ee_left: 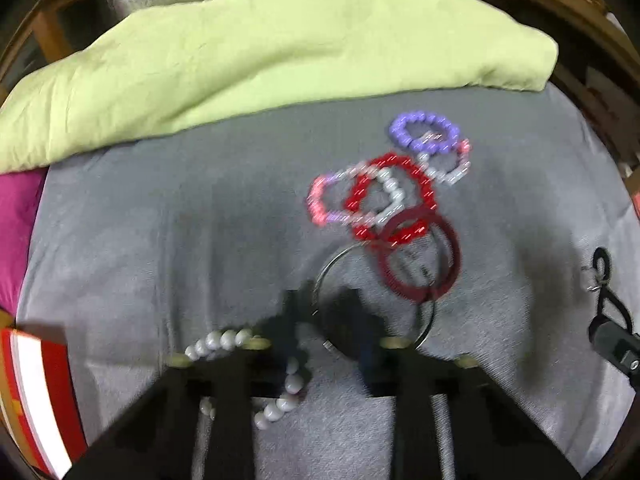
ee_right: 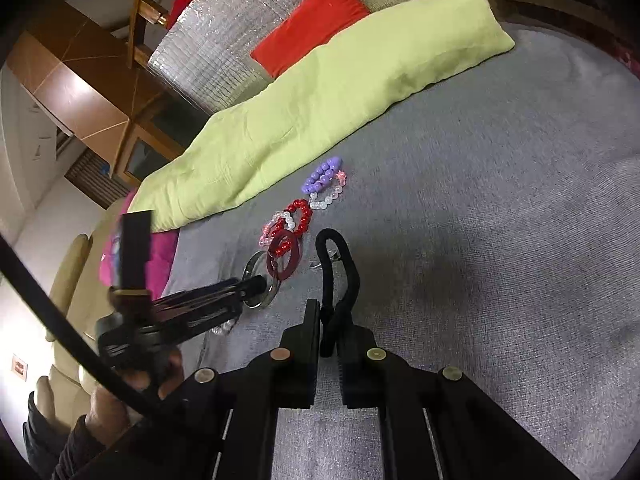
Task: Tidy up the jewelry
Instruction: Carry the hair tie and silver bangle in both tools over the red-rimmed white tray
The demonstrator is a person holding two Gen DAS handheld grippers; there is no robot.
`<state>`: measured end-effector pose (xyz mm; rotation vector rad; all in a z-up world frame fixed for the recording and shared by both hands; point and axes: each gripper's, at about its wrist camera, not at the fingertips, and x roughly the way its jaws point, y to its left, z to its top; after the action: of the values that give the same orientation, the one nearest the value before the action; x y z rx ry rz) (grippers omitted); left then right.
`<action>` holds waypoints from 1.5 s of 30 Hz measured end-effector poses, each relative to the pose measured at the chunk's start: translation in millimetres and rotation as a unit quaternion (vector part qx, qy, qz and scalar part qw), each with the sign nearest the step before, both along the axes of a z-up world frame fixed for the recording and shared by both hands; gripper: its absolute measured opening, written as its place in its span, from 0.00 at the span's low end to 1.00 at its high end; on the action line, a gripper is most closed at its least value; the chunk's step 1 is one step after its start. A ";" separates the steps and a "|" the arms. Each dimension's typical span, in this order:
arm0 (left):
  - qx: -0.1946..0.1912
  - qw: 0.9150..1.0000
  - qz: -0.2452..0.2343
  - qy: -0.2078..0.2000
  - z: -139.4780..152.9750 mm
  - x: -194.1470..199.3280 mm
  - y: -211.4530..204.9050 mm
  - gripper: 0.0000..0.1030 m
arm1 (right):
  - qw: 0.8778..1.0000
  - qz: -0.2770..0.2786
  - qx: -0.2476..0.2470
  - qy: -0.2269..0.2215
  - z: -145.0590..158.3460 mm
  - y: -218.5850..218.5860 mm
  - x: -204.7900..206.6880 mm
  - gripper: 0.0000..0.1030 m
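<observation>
The left gripper [ee_left: 322,312] works at a clear ring [ee_left: 374,300] low in the centre of its frame, jaws narrow with one finger apparently inside the hoop; whether they pinch it I cannot tell. A white bead strand [ee_left: 240,340] lies under its fingers. The right gripper [ee_right: 328,332] holds a black cord [ee_right: 340,264], jaws closed on it. The remaining bracelets [ee_left: 384,196] sit clustered on the grey bed cover [ee_left: 160,220], right of centre. Sorting seems underway; next, the ring needs lifting free of the dark red bangle [ee_left: 418,256] overlapping it.

no readable text, labels, brands or numbers appear in either view.
</observation>
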<state>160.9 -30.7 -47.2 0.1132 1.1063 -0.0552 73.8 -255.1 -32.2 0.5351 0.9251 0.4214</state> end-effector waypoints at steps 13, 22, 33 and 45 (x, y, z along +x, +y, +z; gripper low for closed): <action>-0.084 0.989 0.060 -0.102 46.2 -127.6 64.2 0.03 | 0.999 0.026 -0.006 -0.024 7.8 13.9 -14.0 0.08; -0.123 0.983 0.108 -0.087 30.2 -173.8 99.2 0.03 | 0.997 0.063 -0.046 -0.023 2.0 48.7 -45.9 0.08; -0.136 0.981 0.109 -0.088 14.9 -197.0 94.4 0.03 | 0.993 0.079 -0.090 -0.027 -4.3 65.5 -96.7 0.08; -0.113 0.981 0.128 -0.090 3.3 -189.6 95.1 0.03 | 0.985 0.085 -0.140 -0.046 -8.9 76.6 -100.2 0.08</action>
<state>-28.7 64.3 -43.9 -0.2246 0.9202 0.0588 -26.4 -178.5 -41.1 0.1784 0.9254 0.4560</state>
